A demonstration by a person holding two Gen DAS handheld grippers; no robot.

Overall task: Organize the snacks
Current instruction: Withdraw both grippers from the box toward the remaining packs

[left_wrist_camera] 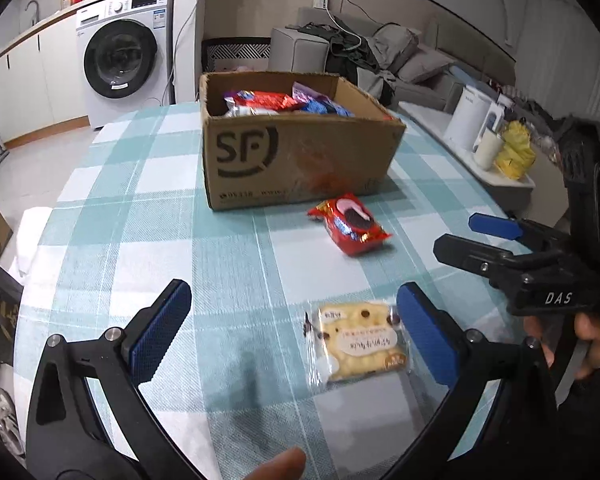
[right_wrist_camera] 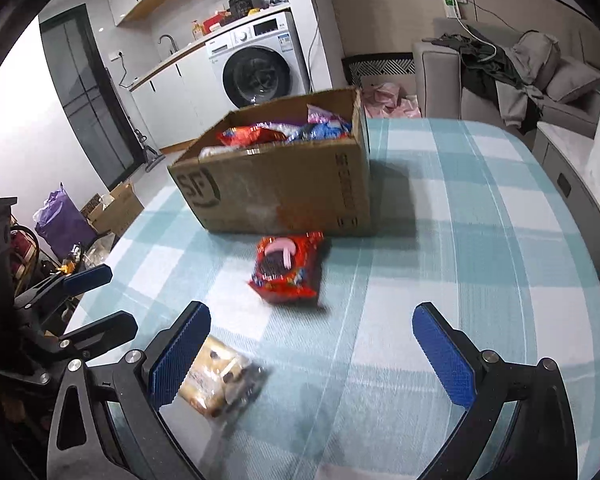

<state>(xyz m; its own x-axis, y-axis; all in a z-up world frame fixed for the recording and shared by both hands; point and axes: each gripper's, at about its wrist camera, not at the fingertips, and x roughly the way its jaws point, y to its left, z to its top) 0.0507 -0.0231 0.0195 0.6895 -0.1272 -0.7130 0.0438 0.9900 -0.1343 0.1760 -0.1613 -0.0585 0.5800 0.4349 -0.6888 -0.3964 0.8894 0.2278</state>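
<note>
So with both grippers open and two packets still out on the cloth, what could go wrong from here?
1. The clear-wrapped yellow biscuit packet lies flat beside the left gripper's right finger, off-centre; closing could push it aside.
2. The red cookie packet sits close to the brown cardboard box, so the right gripper may bump the box wall.

We're in a lived-in home: a washing machine [left_wrist_camera: 120,60] sits under a counter with a sink tap [right_wrist_camera: 168,42]. Clothes lie heaped on a grey sofa [right_wrist_camera: 500,68], and a checked tablecloth [left_wrist_camera: 148,216] covers the worktop.
</note>
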